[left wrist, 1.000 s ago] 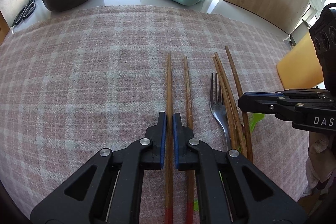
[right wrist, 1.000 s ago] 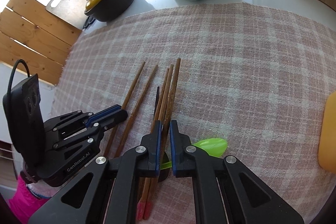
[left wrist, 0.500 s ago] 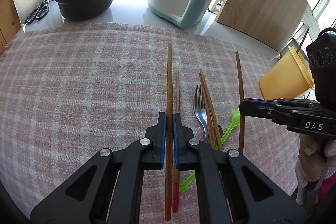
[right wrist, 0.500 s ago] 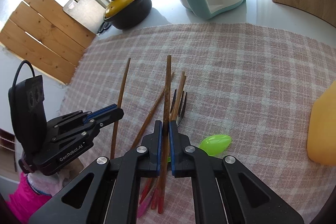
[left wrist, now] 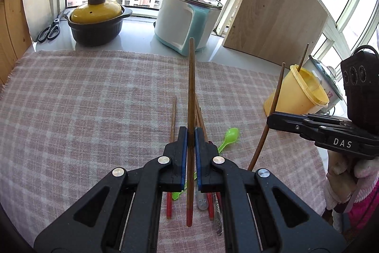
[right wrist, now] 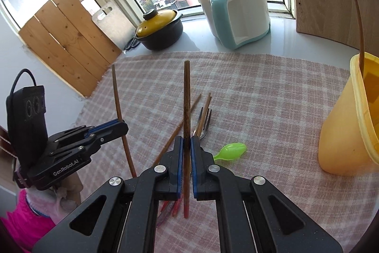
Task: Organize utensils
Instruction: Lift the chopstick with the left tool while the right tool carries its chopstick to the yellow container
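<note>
Left wrist view: left hand-held gripper (left wrist: 189,134) clamps a chopstick (left wrist: 190,91) above the table (left wrist: 71,98), long axis along its fingers, red end rearward. Right hand-held gripper (right wrist: 186,141) clamps a second chopstick (right wrist: 186,98) likewise.

The left tongs (left wrist: 190,136) clamp a red-tipped wooden chopstick (left wrist: 191,91), lifted above the pink checked cloth (left wrist: 83,110) on the worktop. Beneath lie more red-tipped chopsticks (left wrist: 172,120), a metal fork handle (left wrist: 201,200) and a green plastic spoon (left wrist: 231,134). At right, the right tongs (left wrist: 272,120) grip another chopstick (left wrist: 276,98) beside the yellow plastic cup (left wrist: 298,96)
</note>
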### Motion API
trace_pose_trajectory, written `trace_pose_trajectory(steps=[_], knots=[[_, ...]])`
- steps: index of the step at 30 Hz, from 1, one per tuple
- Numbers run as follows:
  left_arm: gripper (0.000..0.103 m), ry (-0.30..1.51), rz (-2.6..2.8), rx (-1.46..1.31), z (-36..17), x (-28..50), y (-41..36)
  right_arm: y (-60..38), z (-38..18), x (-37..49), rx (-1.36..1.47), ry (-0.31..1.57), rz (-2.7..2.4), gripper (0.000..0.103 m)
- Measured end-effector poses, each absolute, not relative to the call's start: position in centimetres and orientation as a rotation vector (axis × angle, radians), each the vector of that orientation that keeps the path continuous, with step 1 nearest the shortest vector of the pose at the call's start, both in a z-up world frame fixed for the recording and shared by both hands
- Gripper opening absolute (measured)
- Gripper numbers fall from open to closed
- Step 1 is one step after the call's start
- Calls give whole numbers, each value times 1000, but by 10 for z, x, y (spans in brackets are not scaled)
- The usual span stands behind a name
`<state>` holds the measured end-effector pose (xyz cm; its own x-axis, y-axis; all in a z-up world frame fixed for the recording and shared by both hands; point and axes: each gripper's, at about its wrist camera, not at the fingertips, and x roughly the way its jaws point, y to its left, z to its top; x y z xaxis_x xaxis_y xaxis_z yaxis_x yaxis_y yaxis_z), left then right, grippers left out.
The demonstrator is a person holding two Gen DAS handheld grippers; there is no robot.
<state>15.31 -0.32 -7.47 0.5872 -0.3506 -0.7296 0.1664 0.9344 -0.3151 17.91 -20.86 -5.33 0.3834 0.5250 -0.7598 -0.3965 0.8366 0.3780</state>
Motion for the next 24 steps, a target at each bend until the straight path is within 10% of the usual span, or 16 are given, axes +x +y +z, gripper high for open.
trace_pose_trajectory(steps=[24], knots=[[4,687,-426,-206,10,115,-76,-287,30,117,126,740,472,5]])
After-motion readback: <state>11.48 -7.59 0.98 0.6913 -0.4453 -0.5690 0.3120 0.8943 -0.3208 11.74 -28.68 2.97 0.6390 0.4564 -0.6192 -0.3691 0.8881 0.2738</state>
